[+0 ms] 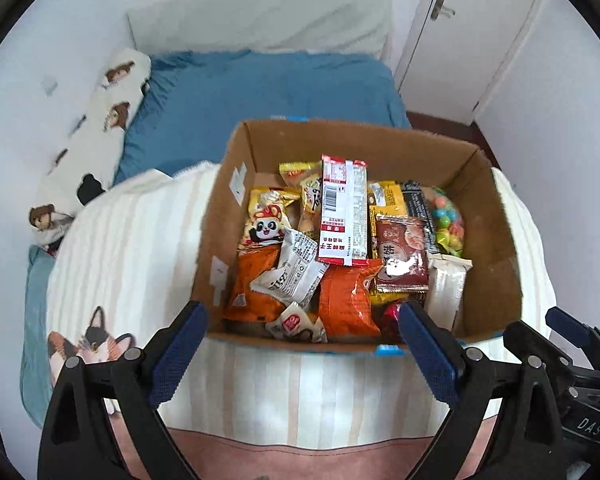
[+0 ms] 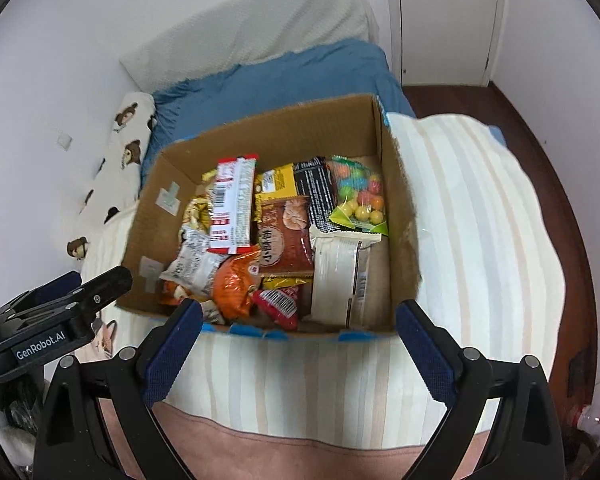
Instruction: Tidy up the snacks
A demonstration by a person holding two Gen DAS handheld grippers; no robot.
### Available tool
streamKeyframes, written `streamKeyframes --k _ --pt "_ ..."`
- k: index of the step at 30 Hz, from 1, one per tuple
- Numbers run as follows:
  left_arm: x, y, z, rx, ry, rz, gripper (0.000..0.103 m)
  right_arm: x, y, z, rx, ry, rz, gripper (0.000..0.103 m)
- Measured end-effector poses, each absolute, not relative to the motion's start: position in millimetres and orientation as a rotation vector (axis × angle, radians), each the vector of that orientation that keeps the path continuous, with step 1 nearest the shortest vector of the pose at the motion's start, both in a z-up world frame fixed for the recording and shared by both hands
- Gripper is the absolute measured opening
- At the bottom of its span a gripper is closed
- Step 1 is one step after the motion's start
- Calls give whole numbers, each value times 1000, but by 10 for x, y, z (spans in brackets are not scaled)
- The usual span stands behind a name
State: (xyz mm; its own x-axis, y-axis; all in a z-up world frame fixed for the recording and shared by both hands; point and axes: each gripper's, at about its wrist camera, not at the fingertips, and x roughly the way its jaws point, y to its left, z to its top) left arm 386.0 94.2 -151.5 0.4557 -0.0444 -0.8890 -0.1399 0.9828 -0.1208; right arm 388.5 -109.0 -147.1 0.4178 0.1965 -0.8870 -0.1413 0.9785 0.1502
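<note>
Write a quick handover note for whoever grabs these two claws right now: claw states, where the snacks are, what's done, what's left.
Left claw: open, empty, above the box's near edge.
Right claw: open, empty, same spot further right.
Snacks: all in view lie in the cardboard box on the striped blanket. Red-and-white packet lies on top; bag of coloured candy balls sits at the far right; white wrapper is near right.
Done: none seen outside the box.
Left: the pile looks loose, so perhaps tidy it.
</note>
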Motion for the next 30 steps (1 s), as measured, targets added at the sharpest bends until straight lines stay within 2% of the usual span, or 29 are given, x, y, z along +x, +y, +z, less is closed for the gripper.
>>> streamKeyframes --k 17,19,30 --pt "2372 749 -768 -129 862 93 98 2381 -1261 -637 -43 870 202 102" --pt "2238 746 -705 -123 839 118 103 2202 -1295 -546 -50 845 200 102" --pt "1694 720 -423 -130 756 129 103 1521 -1341 -124 -71 753 208 103"
